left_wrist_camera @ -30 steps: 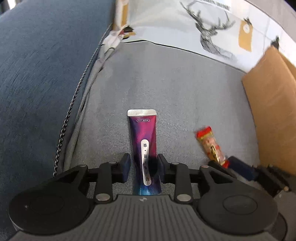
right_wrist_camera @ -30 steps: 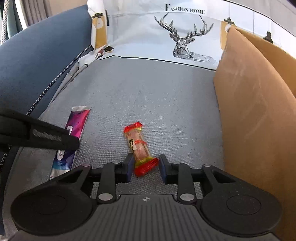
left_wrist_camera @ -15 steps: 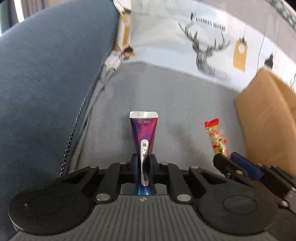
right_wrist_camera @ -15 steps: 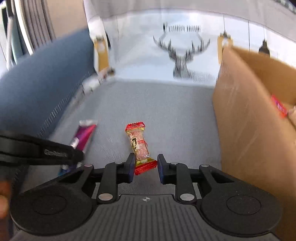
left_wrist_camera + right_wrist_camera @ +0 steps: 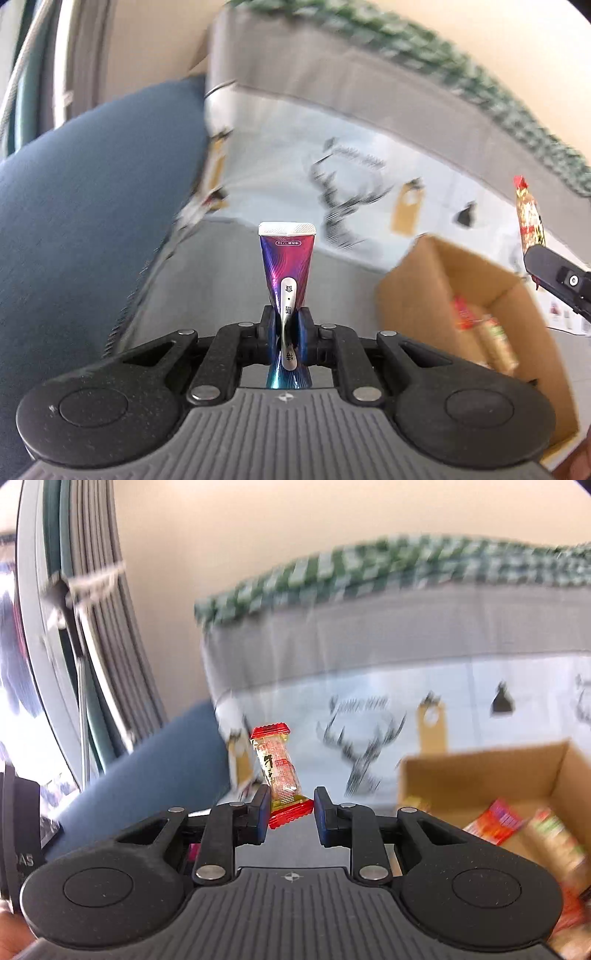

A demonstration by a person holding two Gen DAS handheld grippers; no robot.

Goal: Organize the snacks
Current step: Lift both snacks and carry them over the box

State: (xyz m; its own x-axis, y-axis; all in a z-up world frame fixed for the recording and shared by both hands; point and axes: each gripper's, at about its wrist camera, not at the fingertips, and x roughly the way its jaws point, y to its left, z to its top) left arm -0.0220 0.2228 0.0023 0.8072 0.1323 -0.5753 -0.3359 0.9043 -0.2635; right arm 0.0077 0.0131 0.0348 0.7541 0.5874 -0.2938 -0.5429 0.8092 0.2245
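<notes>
At the centre of the left wrist view, the left gripper point(image 5: 287, 326) was clamped tight on a purple tube point(image 5: 287, 258) standing upright; a cardboard box point(image 5: 424, 280) lay lower right. In the right wrist view, centre frame, the right gripper point(image 5: 290, 812) pinched a red-ended snack packet point(image 5: 277, 768), with the box point(image 5: 480, 771) of snacks at right.

Grey sofa point(image 5: 221, 280), cream wall point(image 5: 295, 528), curtained window point(image 5: 92, 627)

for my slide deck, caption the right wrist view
Right hand-held gripper lifts a red snack packet beside the open cardboard box.
</notes>
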